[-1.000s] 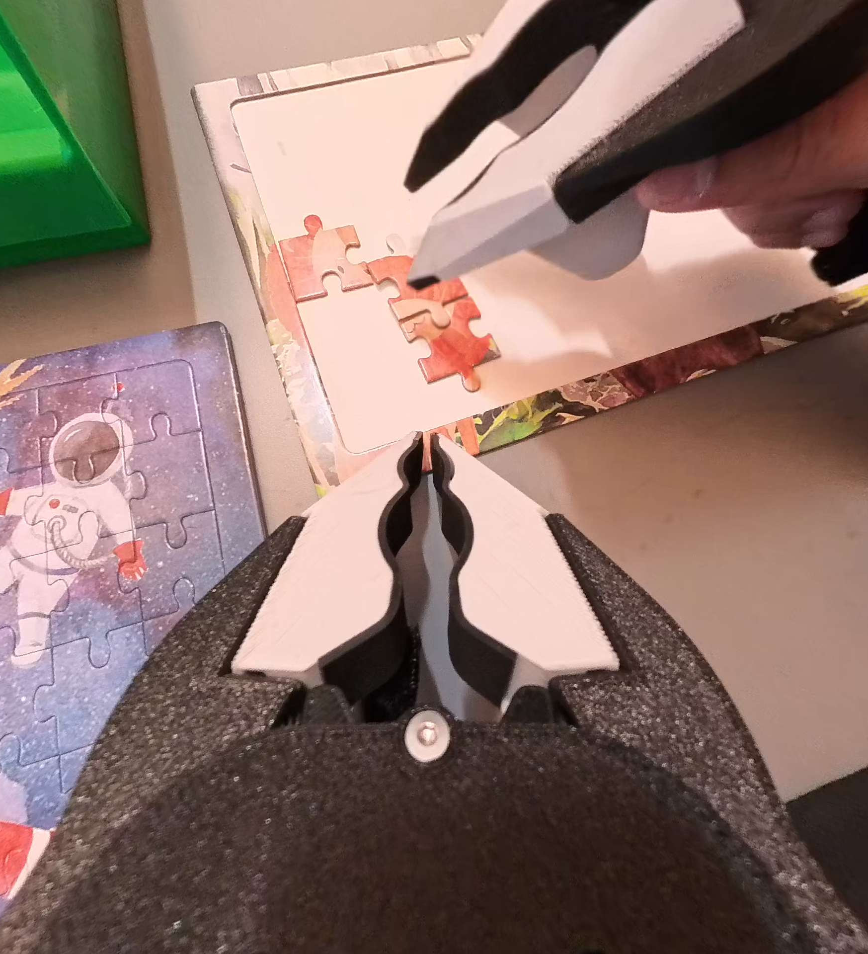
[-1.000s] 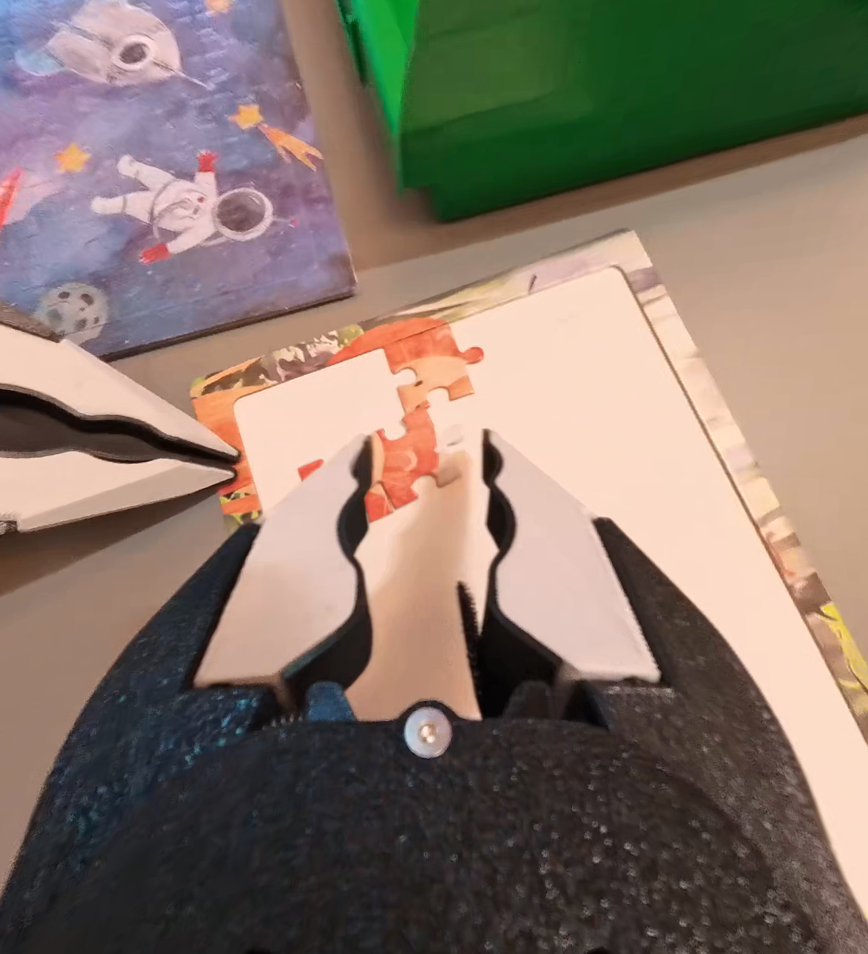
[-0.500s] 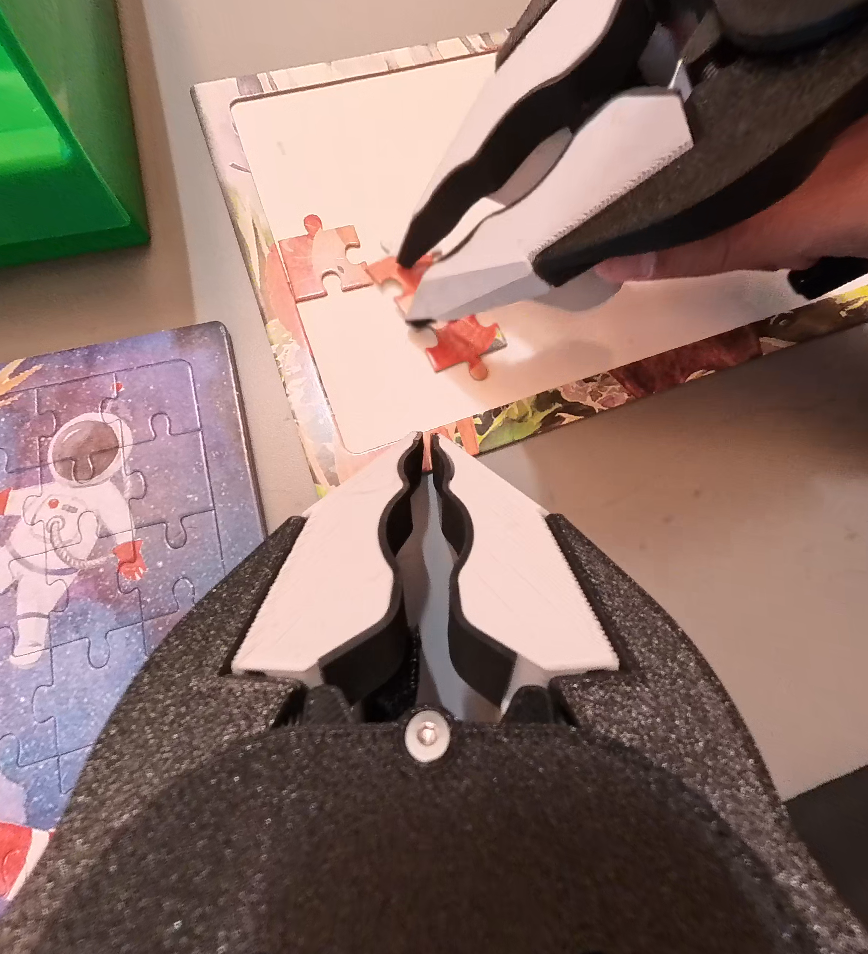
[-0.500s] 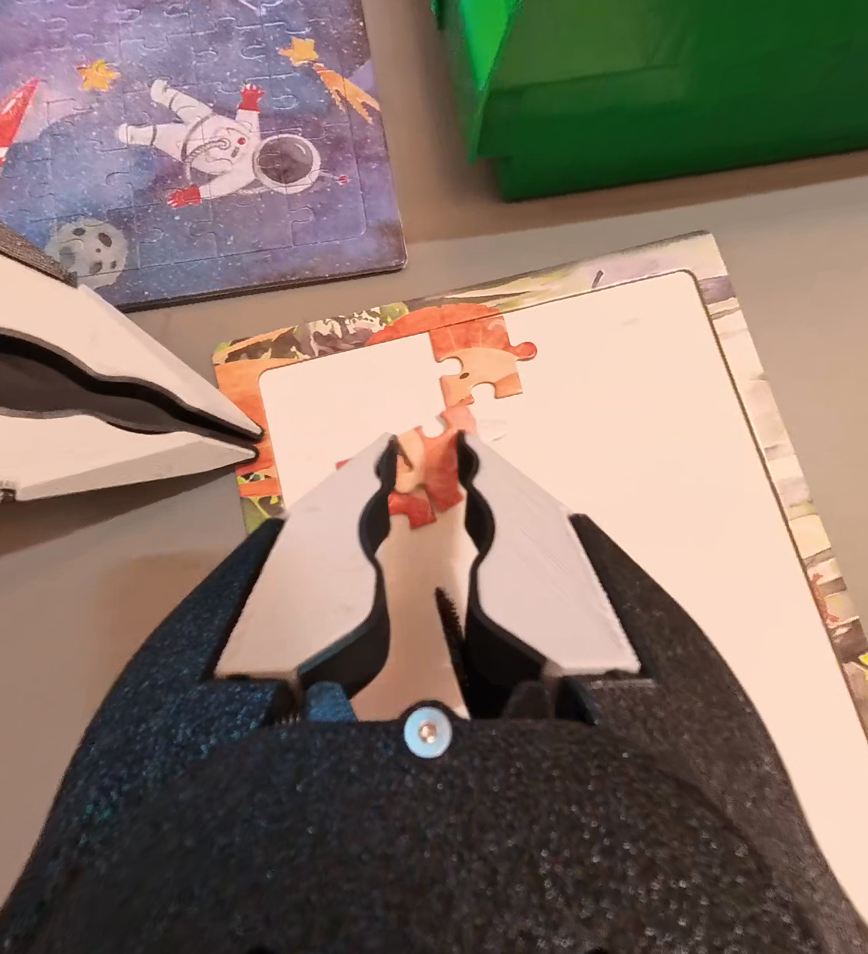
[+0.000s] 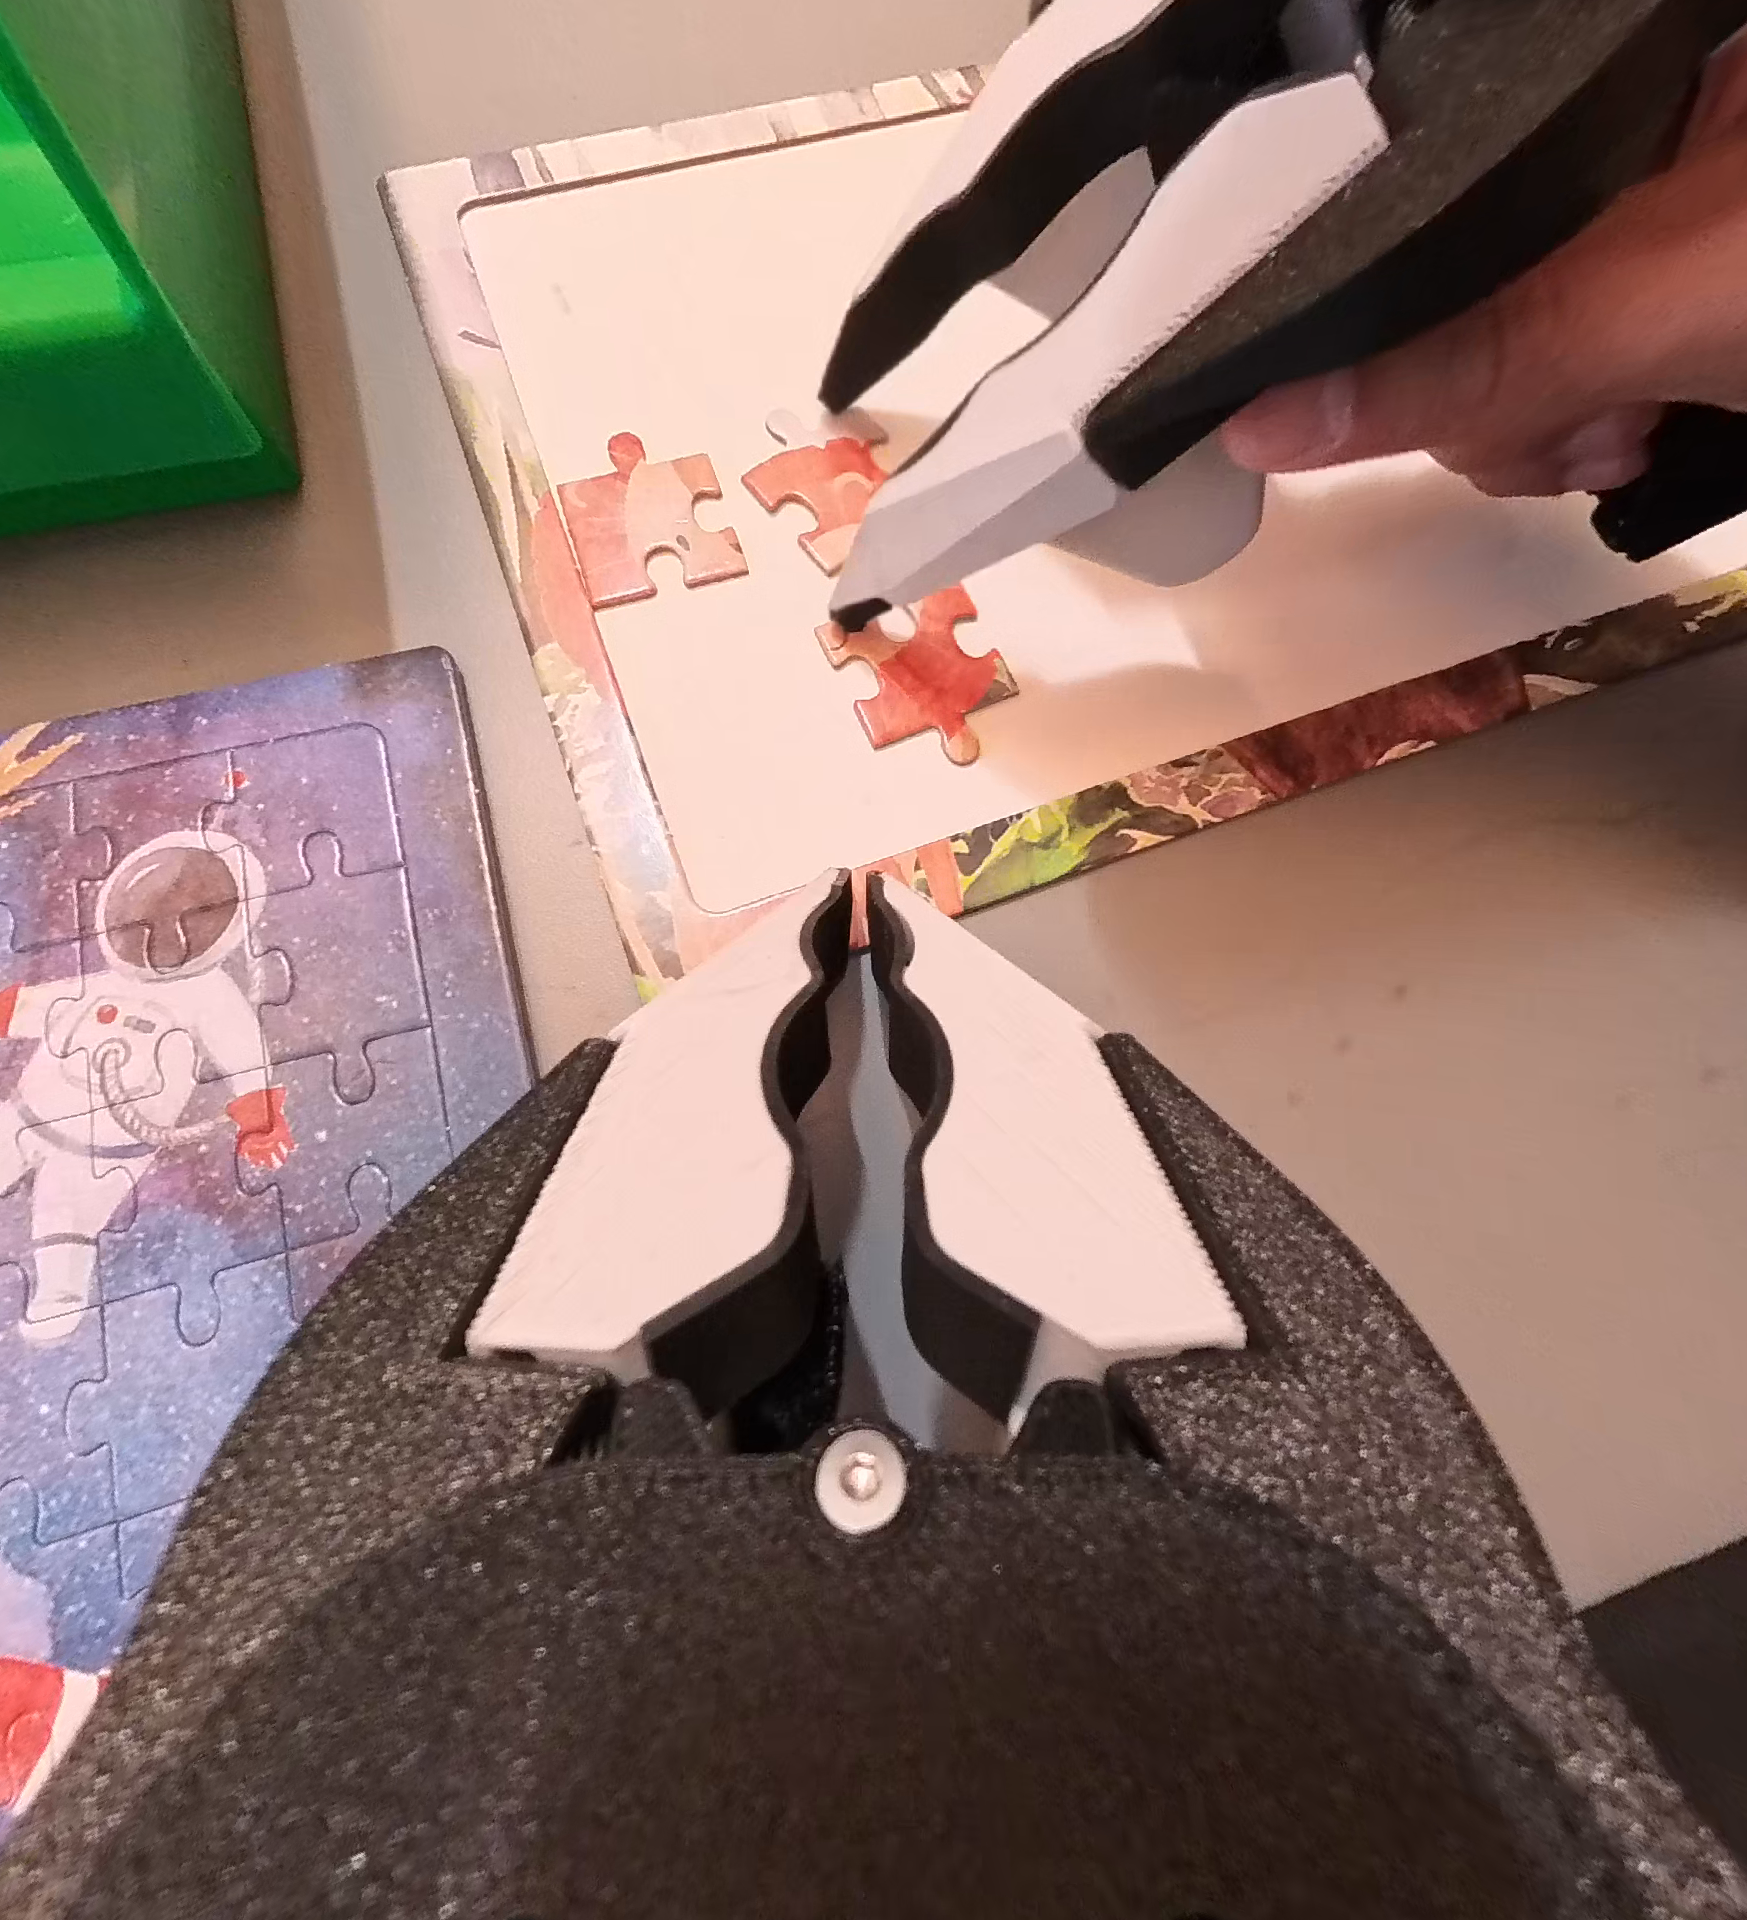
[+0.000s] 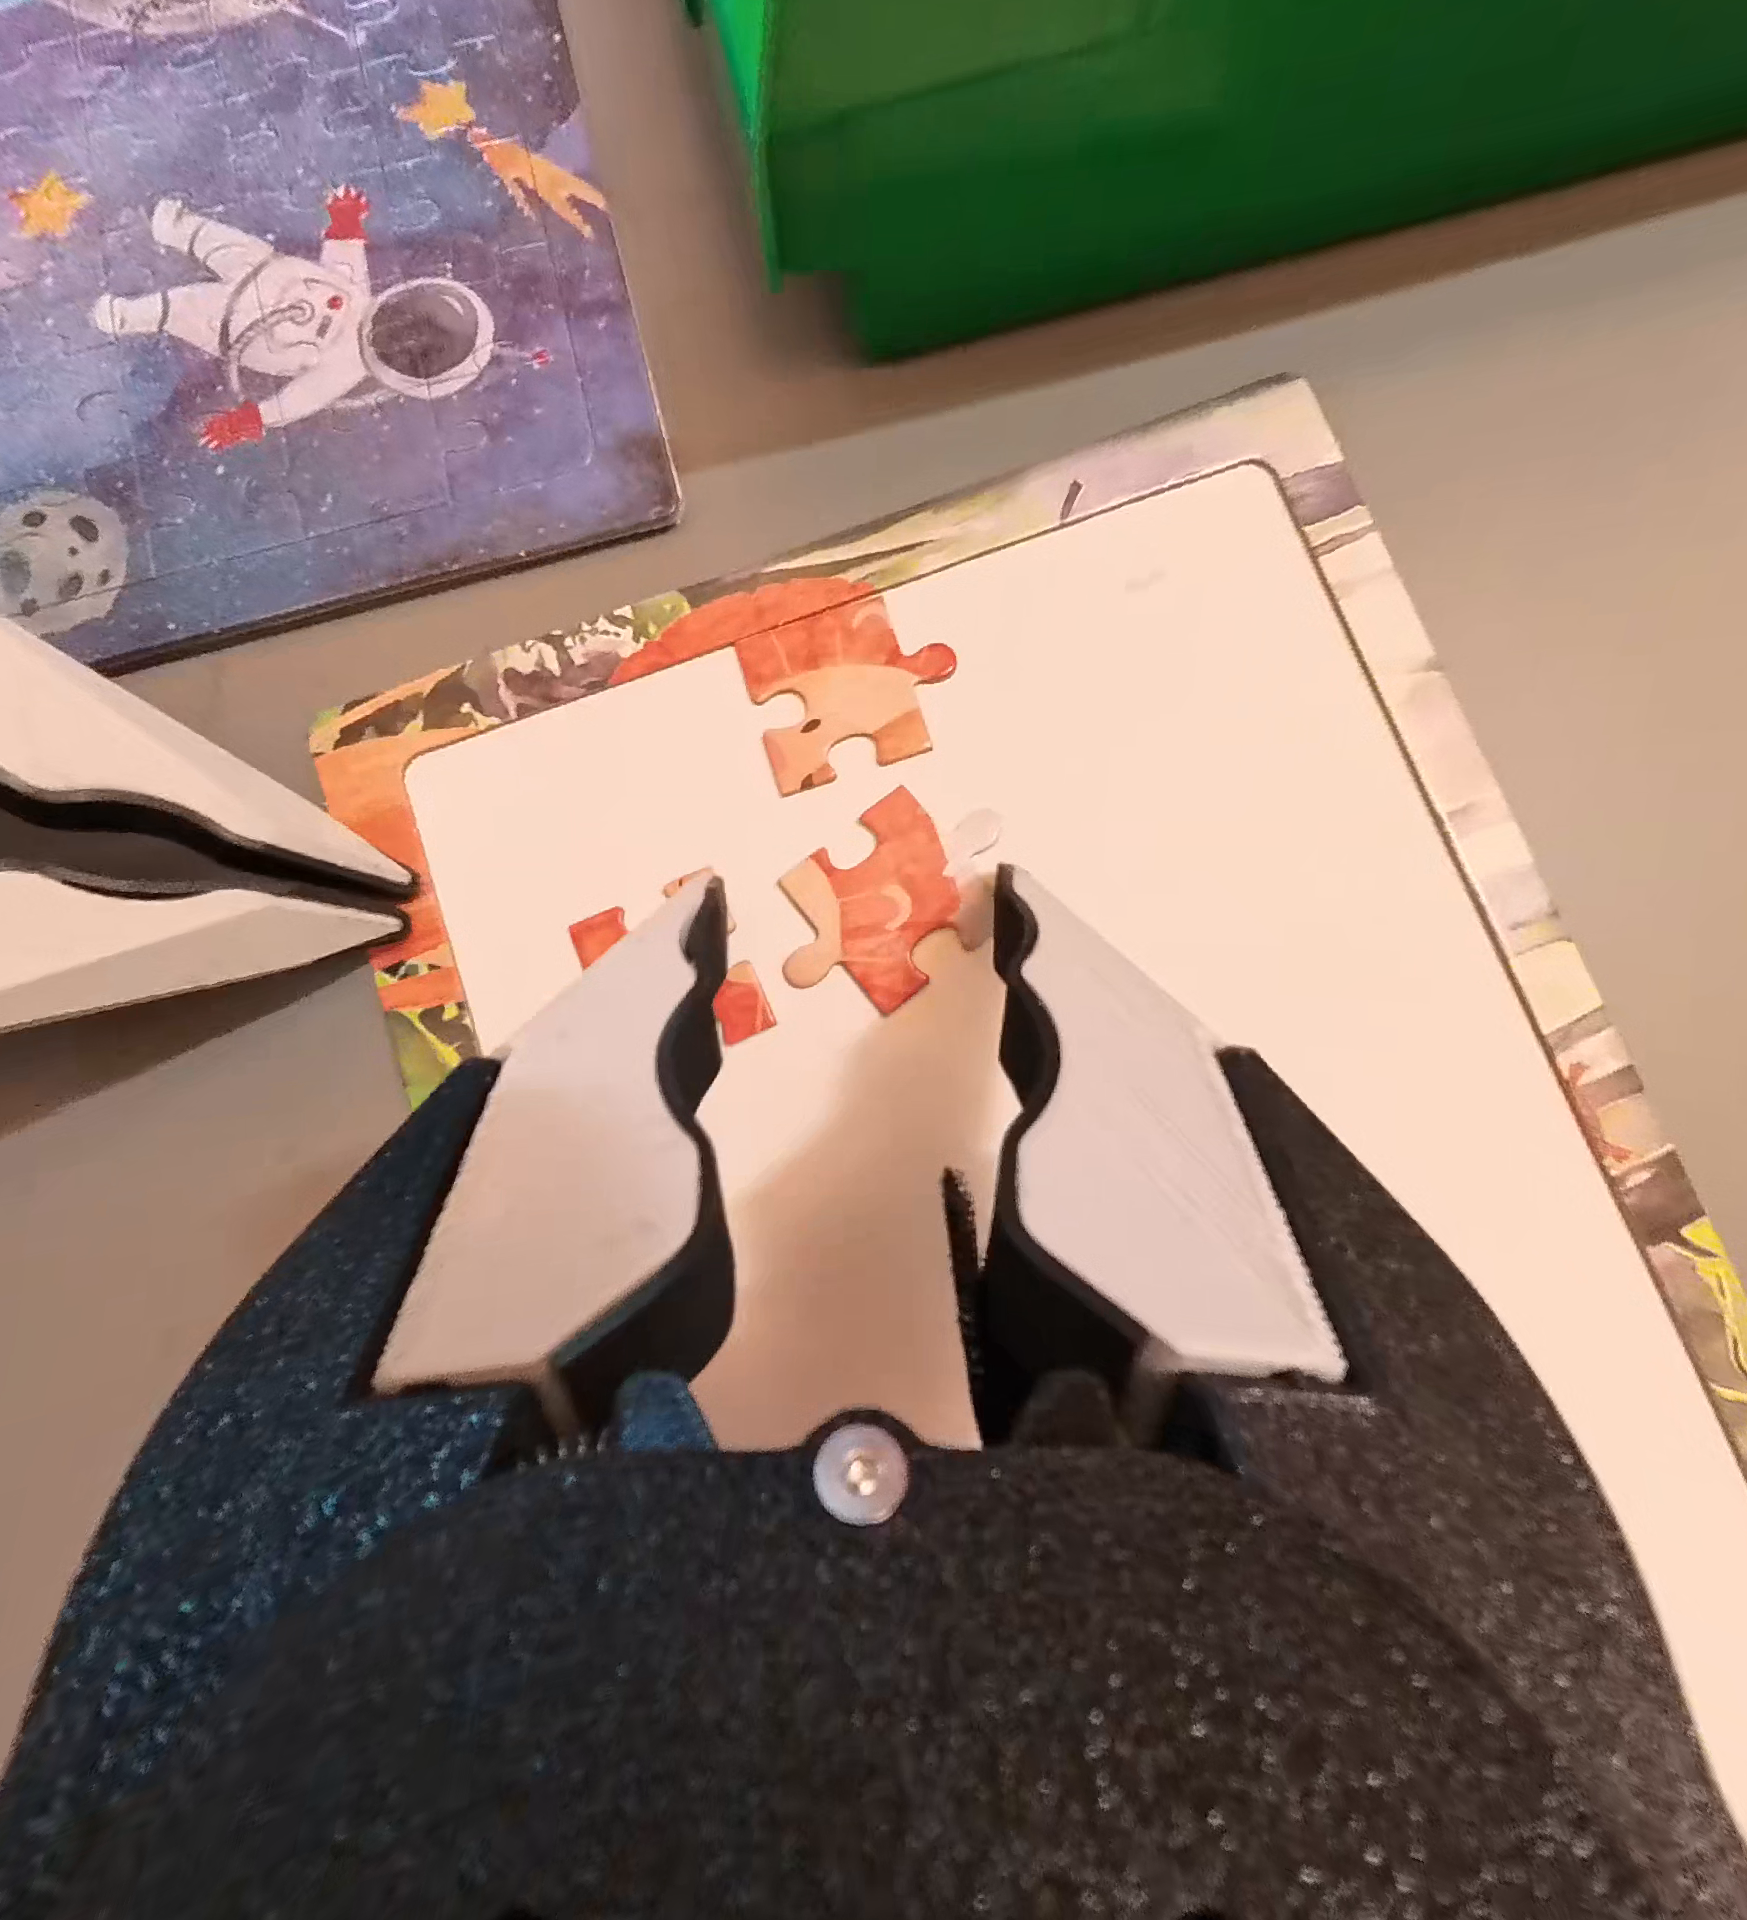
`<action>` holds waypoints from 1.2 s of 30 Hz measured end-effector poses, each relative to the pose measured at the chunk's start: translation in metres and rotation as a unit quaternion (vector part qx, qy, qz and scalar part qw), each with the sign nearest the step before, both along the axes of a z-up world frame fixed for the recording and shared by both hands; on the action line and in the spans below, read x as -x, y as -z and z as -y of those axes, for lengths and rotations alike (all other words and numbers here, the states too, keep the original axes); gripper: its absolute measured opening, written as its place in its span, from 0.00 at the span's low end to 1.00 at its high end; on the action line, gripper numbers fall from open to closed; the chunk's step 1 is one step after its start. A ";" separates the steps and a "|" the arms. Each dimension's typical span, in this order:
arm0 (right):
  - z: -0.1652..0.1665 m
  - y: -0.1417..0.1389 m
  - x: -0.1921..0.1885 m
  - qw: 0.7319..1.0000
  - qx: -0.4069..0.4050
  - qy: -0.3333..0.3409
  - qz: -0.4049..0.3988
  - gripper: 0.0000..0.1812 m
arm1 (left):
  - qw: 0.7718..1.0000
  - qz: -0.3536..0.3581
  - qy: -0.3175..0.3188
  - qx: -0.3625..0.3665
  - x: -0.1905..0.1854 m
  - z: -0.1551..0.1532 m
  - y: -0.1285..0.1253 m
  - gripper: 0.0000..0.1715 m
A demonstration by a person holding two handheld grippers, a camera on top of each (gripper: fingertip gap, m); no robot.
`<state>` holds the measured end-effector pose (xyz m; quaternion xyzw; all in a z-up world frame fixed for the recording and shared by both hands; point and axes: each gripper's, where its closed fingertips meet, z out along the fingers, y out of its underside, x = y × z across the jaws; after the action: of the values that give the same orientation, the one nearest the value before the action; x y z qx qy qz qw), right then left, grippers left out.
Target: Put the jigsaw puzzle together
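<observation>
The puzzle tray (image 5: 661,312) has a white bed and a picture border. Three orange pieces lie in it. One piece (image 5: 651,520) sits against the left border. A second piece (image 5: 817,488) and a third piece (image 5: 926,675) lie apart beside it. My right gripper (image 6: 858,894) is open and straddles the second piece (image 6: 874,914). One of its fingers covers part of the third piece (image 6: 744,997). The right gripper also shows in the left wrist view (image 5: 843,504). My left gripper (image 5: 853,894) is shut, with its tips at the tray's near border.
A finished astronaut puzzle (image 5: 173,1039) lies left of the tray. A green bin (image 5: 69,312) stands behind it. A person's hand (image 5: 1575,343) holds the right gripper. The table's edge (image 5: 1731,1662) runs at the lower right. From the left gripper's tips to the finished astronaut puzzle (image 5: 173,1039) is close to 12 cm. Seen from the right wrist view (image 6: 315,354) as well.
The right gripper narrowed over the two joined pieces, then opened wide. Those two pieces now lie apart. The left gripper has not moved.
</observation>
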<state>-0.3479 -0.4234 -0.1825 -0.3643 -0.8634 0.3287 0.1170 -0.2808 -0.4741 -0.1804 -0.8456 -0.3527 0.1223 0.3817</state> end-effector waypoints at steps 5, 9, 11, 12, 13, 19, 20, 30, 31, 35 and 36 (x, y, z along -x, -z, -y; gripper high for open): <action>-0.007 0.001 0.006 1.000 -0.002 0.020 -0.002 0.21 | 1.000 0.001 0.000 -0.001 0.000 0.000 0.000 0.01; -0.009 0.001 0.015 0.999 -0.002 0.052 -0.006 0.21 | 1.000 0.000 0.000 0.000 0.000 0.000 0.000 0.01; -0.009 0.001 0.016 0.998 -0.001 0.058 -0.005 0.21 | 1.000 0.000 0.000 0.000 0.000 0.000 0.000 0.01; -0.008 0.001 0.016 0.998 0.001 0.063 -0.004 0.21 | 1.000 0.000 0.000 0.000 0.000 0.000 0.000 0.01; -0.007 0.001 0.015 0.998 0.005 0.063 -0.002 0.22 | 1.000 0.000 0.000 0.000 0.000 0.000 0.000 0.01; 0.002 0.001 0.011 0.998 -0.011 0.063 -0.004 0.20 | 1.000 0.001 0.000 -0.001 0.000 0.000 0.000 0.01; 0.002 0.001 0.011 0.998 -0.014 0.067 -0.004 0.20 | 1.000 0.001 0.000 -0.001 0.000 0.000 0.000 0.01; -0.010 0.001 0.008 0.996 -0.019 0.082 0.007 0.20 | 1.000 0.003 0.000 -0.005 0.000 0.000 0.000 0.01; -0.011 0.001 0.008 0.996 -0.019 0.086 0.008 0.20 | 1.000 0.003 0.000 -0.005 0.000 0.000 0.000 0.01; -0.014 0.001 0.006 0.996 -0.028 0.089 0.009 0.20 | 1.000 0.004 0.000 -0.005 0.000 0.000 0.000 0.01; -0.016 0.001 0.005 0.995 -0.033 0.091 0.011 0.19 | 1.000 0.005 -0.001 -0.006 0.000 0.000 0.000 0.01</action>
<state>-0.3527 -0.4076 -0.1833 -0.4412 -0.8380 0.2842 0.1493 -0.2809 -0.4738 -0.1805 -0.8437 -0.3556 0.1165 0.3849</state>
